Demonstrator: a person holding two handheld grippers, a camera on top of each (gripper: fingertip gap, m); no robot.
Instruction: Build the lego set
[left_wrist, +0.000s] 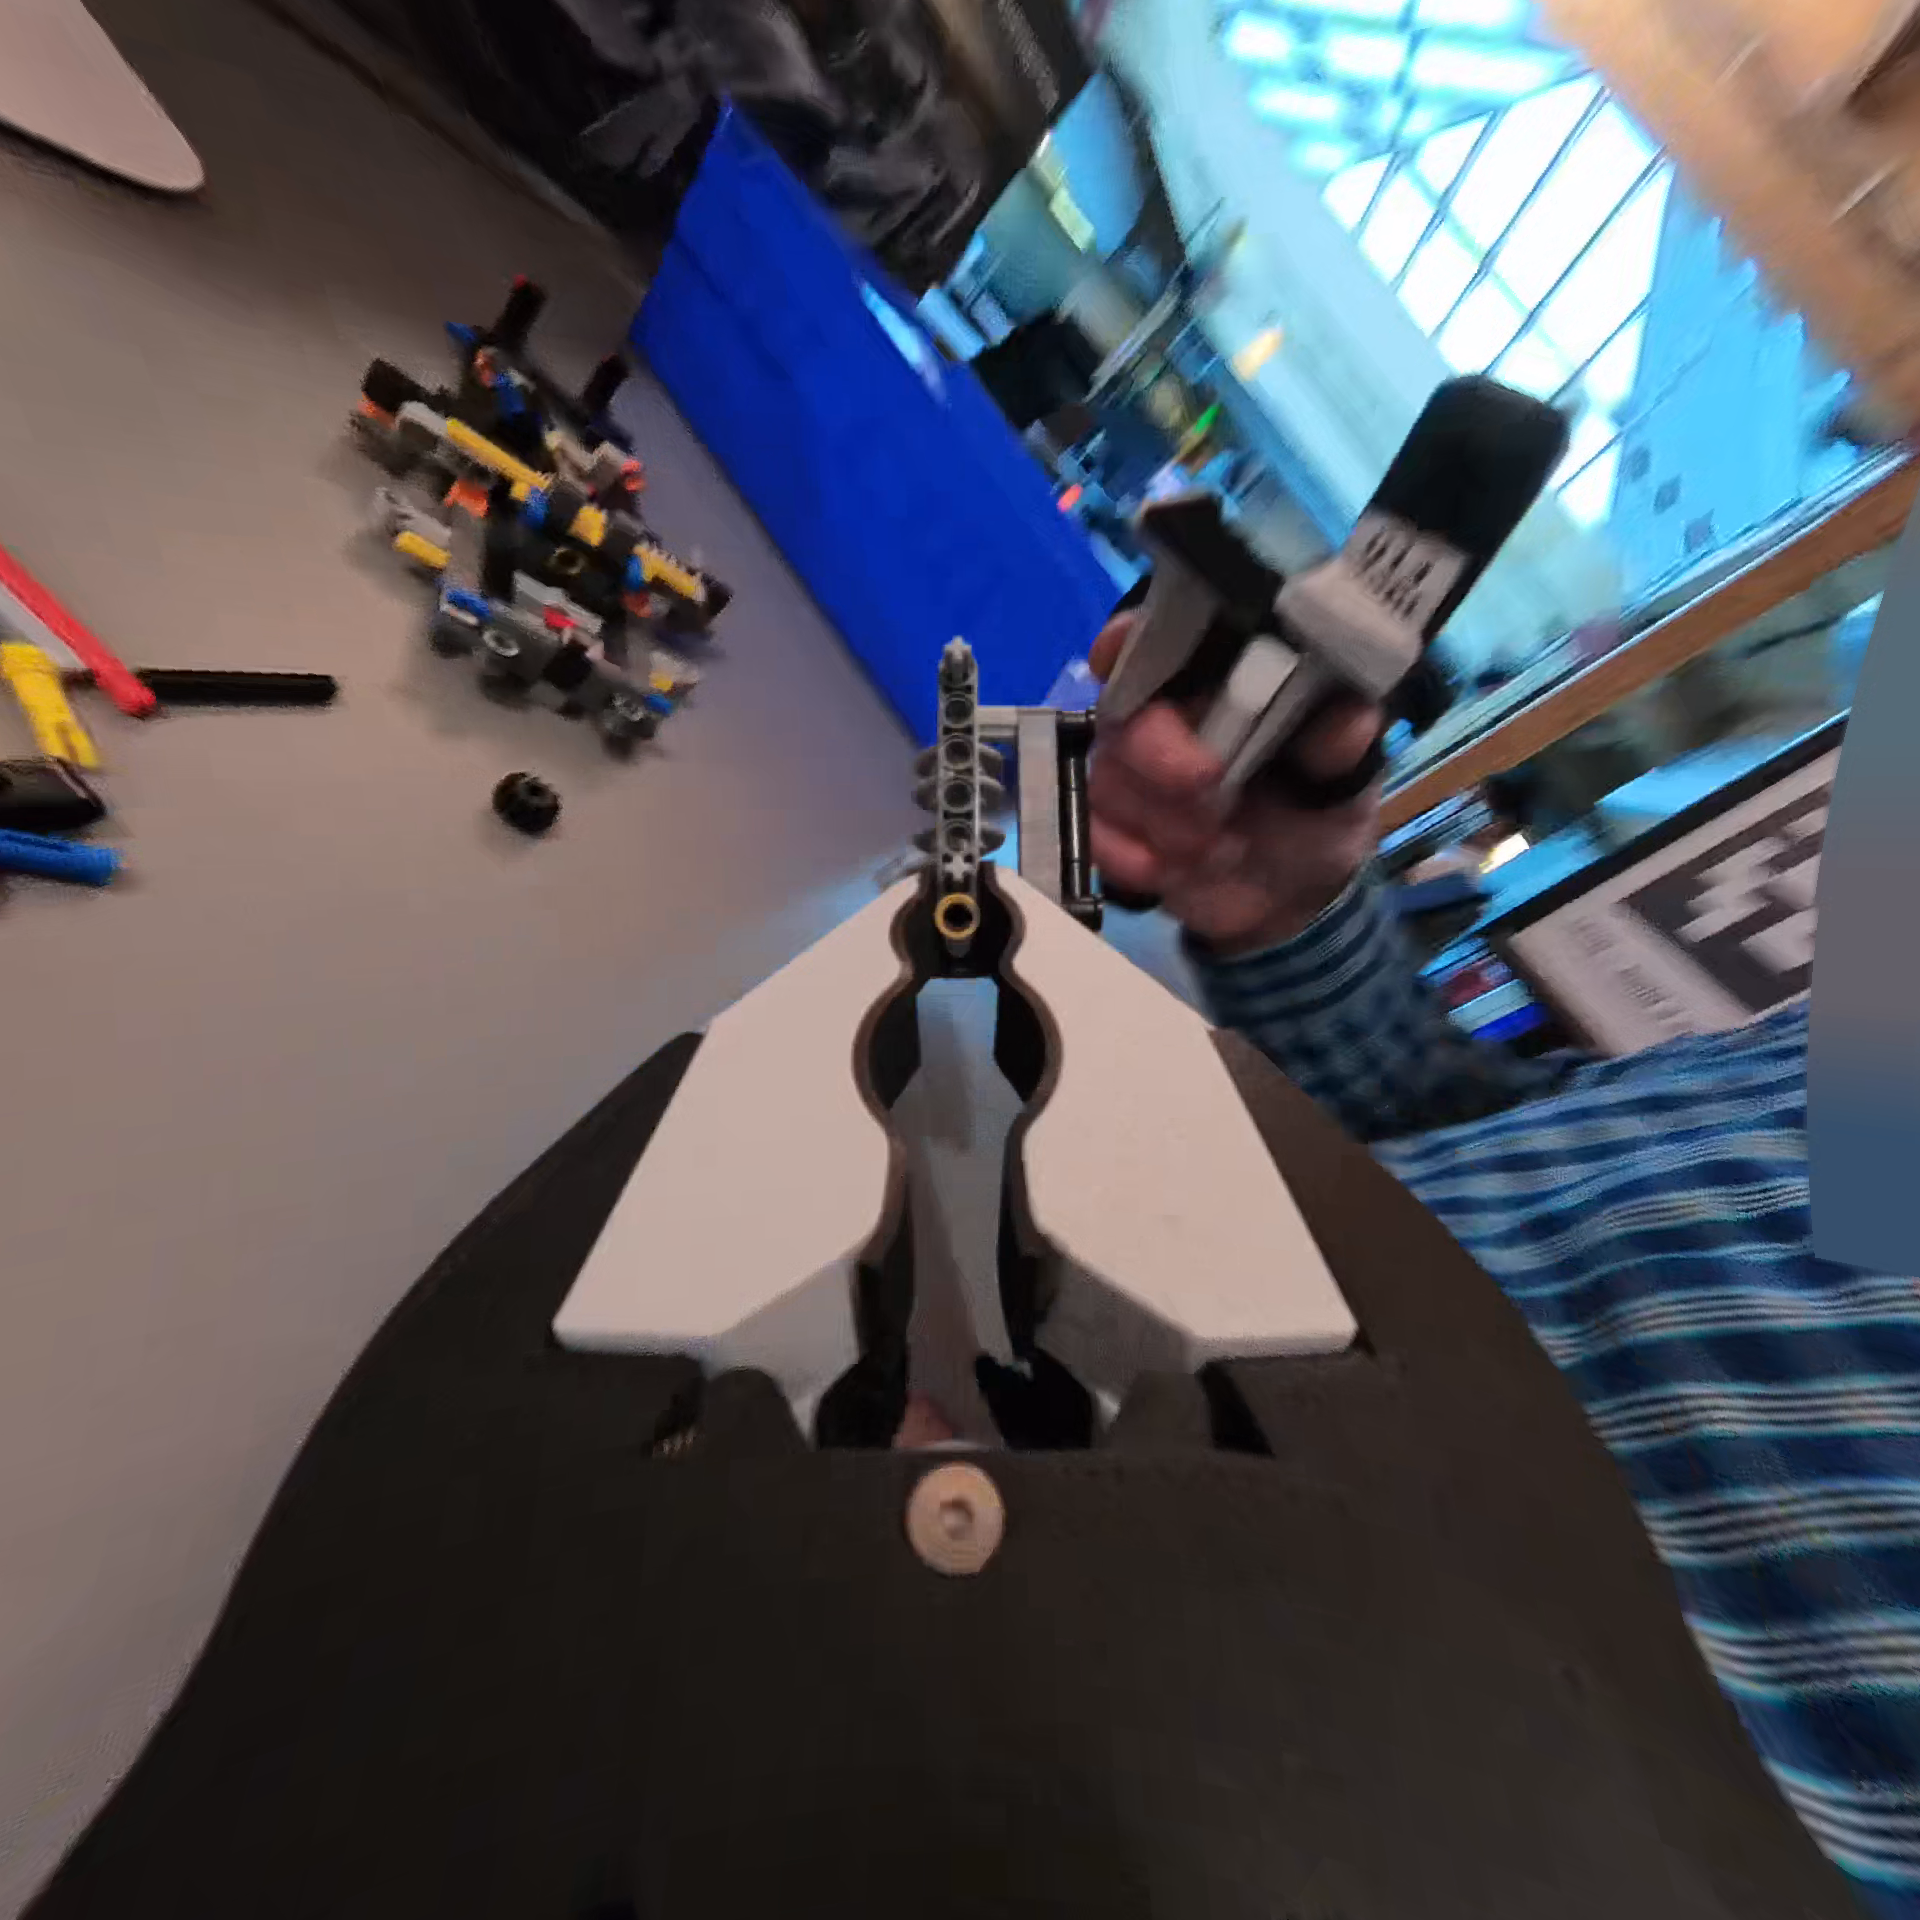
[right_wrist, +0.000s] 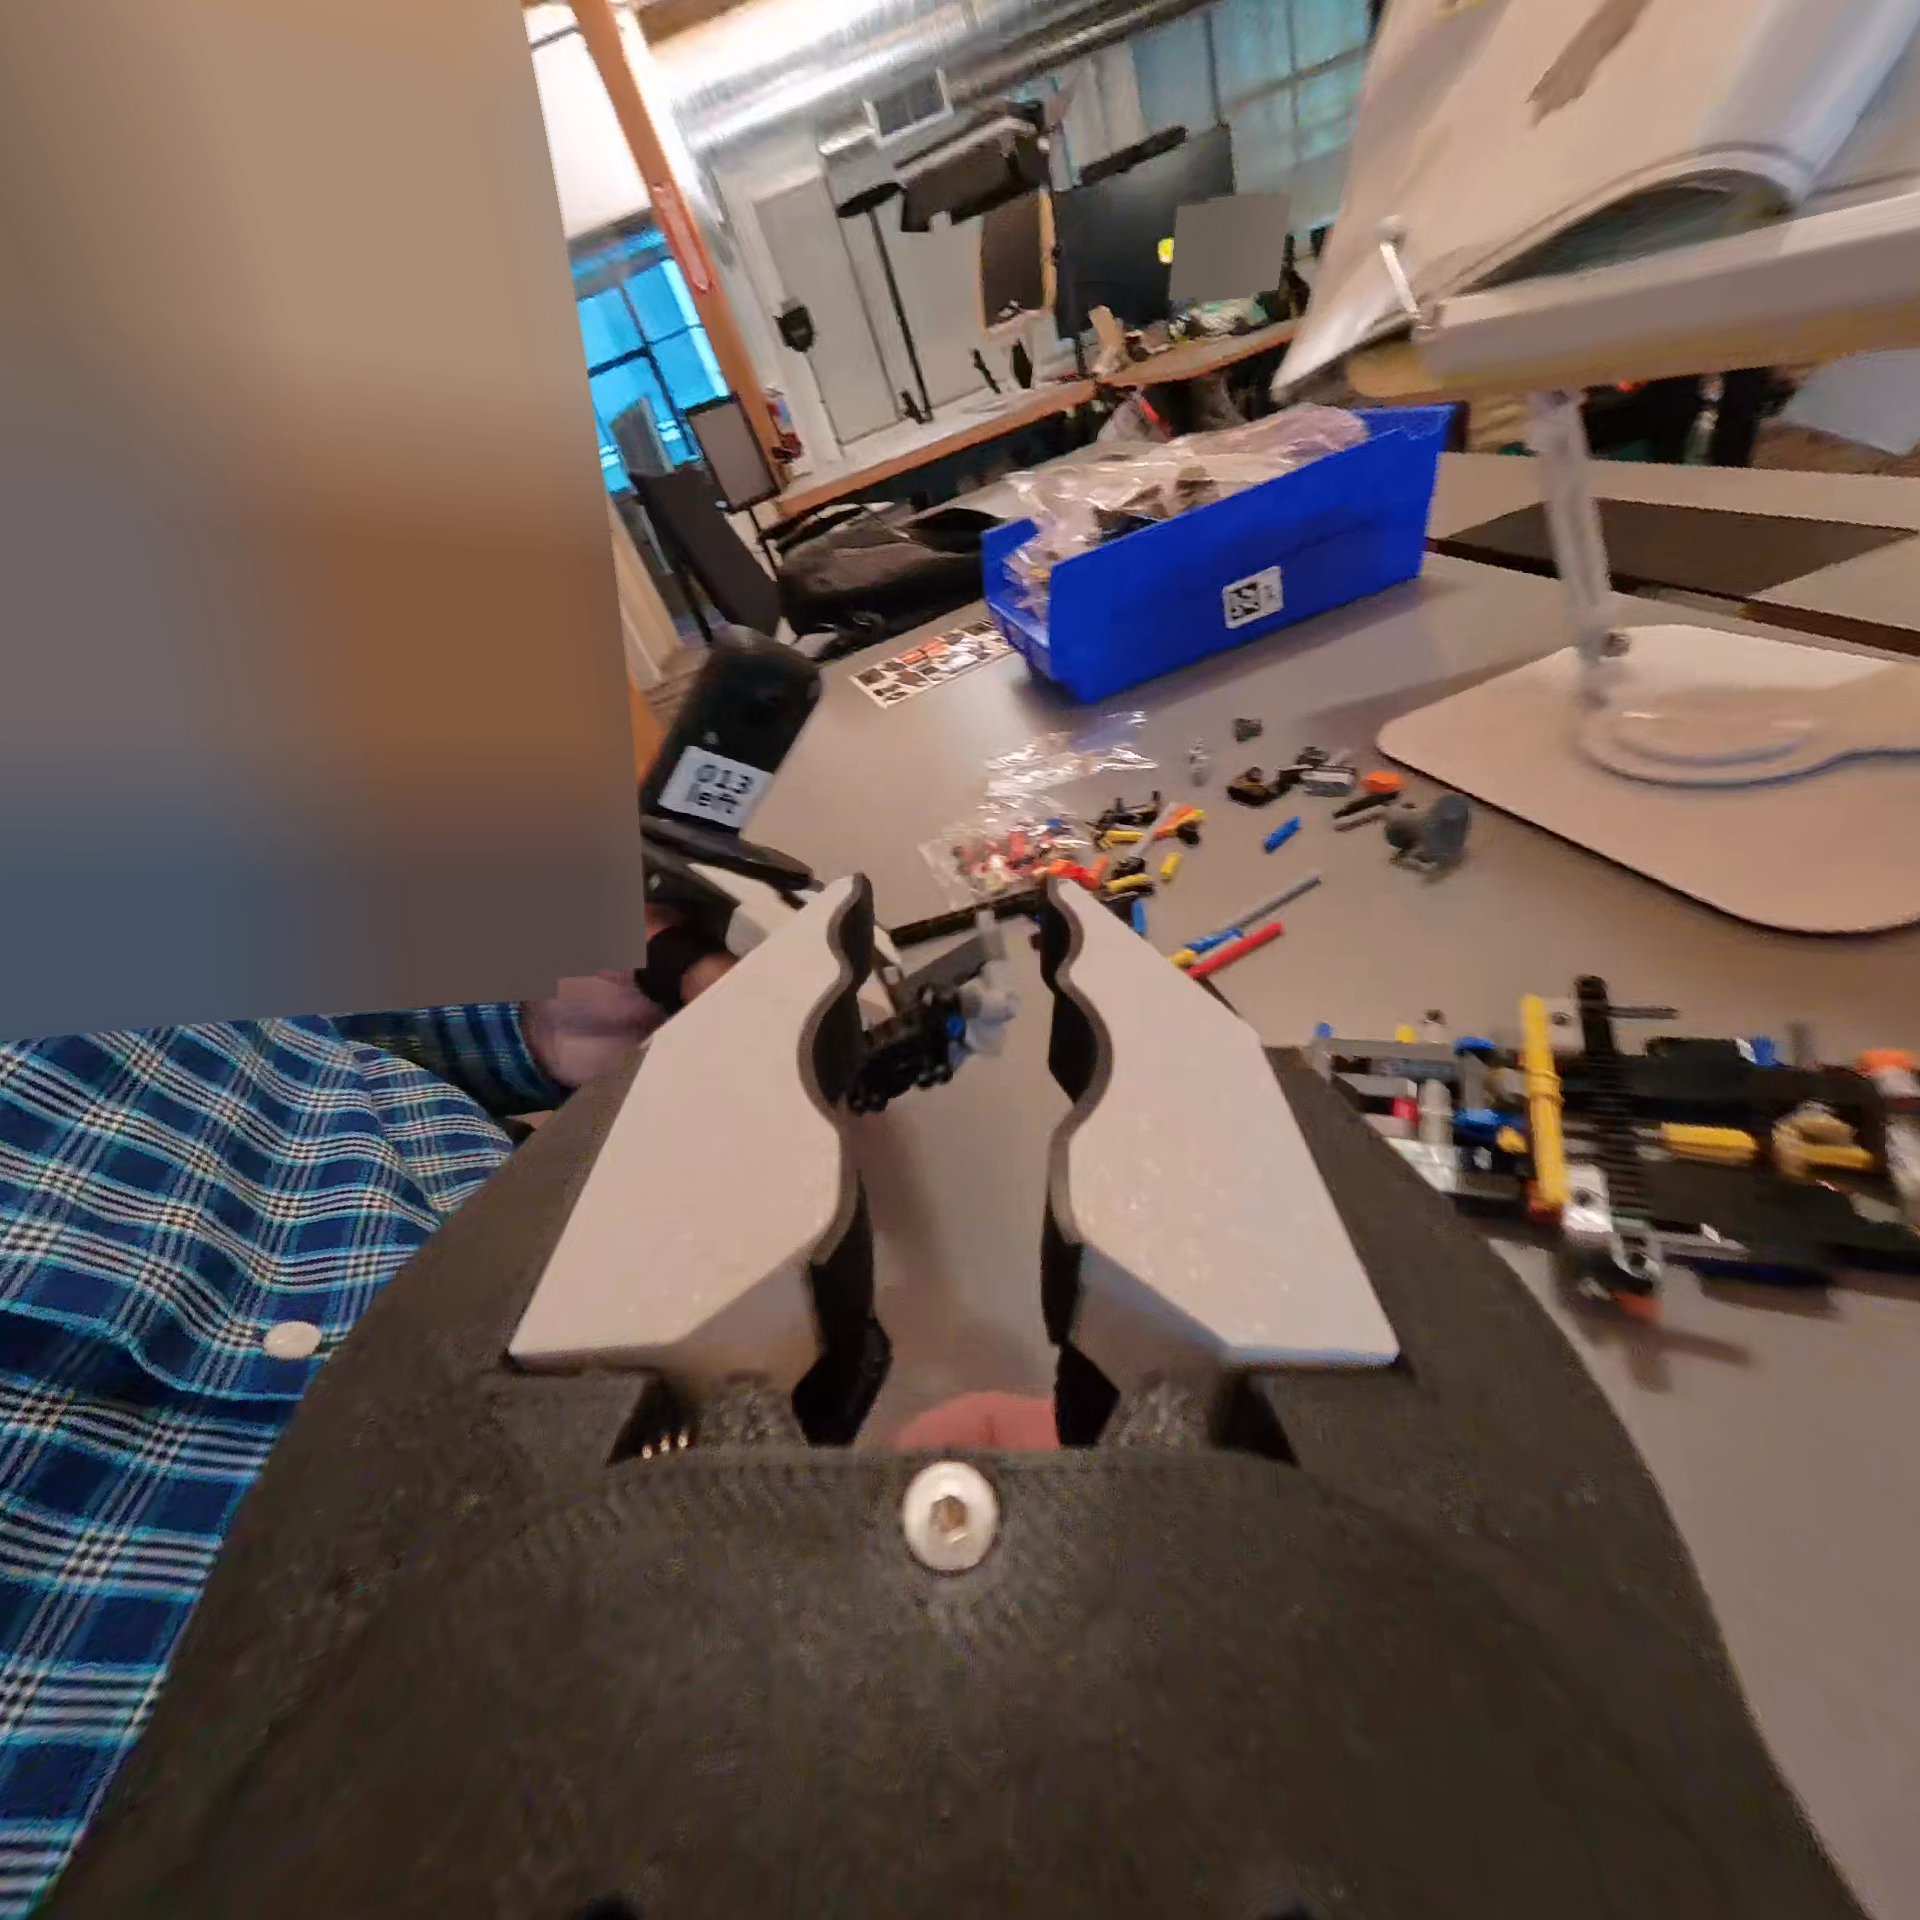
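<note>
My left gripper (left_wrist: 956, 914) is shut on a small lego subassembly (left_wrist: 961, 774): a grey holed beam with grey gears and a grey and black frame on its right side. It is held up in the air. My right gripper (right_wrist: 958, 902) is open and empty, and the same subassembly (right_wrist: 935, 1023) shows between its fingers, a little ahead of them. The right gripper's grey fingers (left_wrist: 1153, 623) show in the left wrist view just right of the subassembly. The large lego build lies on the grey table (left_wrist: 260, 1039), in the left wrist view (left_wrist: 540, 530) and the right wrist view (right_wrist: 1621, 1143).
Loose parts (right_wrist: 1143, 842) and a plastic bag (right_wrist: 1060, 758) lie mid-table. A blue bin (right_wrist: 1216, 582) of bagged parts stands behind, with a sticker sheet (right_wrist: 930, 660) beside it. A white stand's base (right_wrist: 1662, 790) sits at right. A black gear (left_wrist: 527, 802) and black axle (left_wrist: 239, 686) lie near the build. One gripper's finger ends stand about 9 cm off the other's.
</note>
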